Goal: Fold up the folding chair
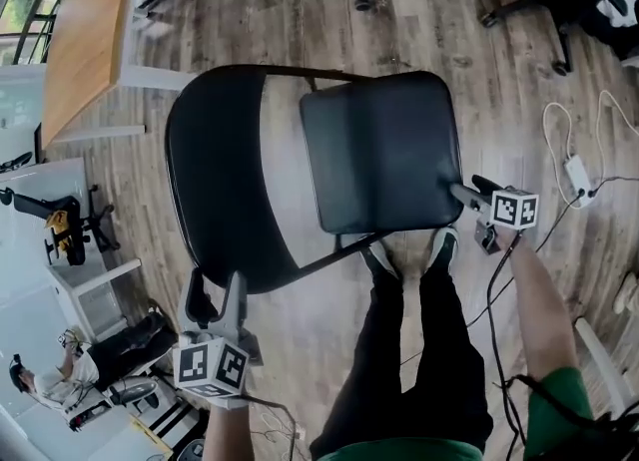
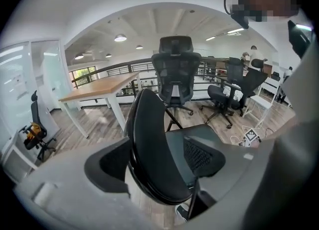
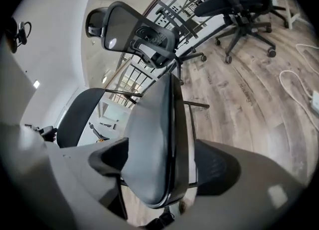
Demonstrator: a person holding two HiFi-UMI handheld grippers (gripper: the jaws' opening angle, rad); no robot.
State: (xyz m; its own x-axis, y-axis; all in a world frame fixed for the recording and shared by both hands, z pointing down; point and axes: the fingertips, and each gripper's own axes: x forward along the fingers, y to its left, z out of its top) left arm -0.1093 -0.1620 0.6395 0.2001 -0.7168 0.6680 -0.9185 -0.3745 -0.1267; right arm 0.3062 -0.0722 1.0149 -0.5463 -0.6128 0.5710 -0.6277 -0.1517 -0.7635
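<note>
1 folding chair [image 1: 379,150], 2 tongs [image 1: 215,296] [image 1: 467,188] astride, seemingly open.

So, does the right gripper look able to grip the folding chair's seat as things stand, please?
Probably yes: the right gripper has open jaws astride the seat edge, with nothing blocking.

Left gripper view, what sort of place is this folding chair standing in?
Most likely an open-plan office: wheeled mesh office chairs, a long wood-topped desk on white legs, and recessed ceiling lights over wood-look flooring.
</note>
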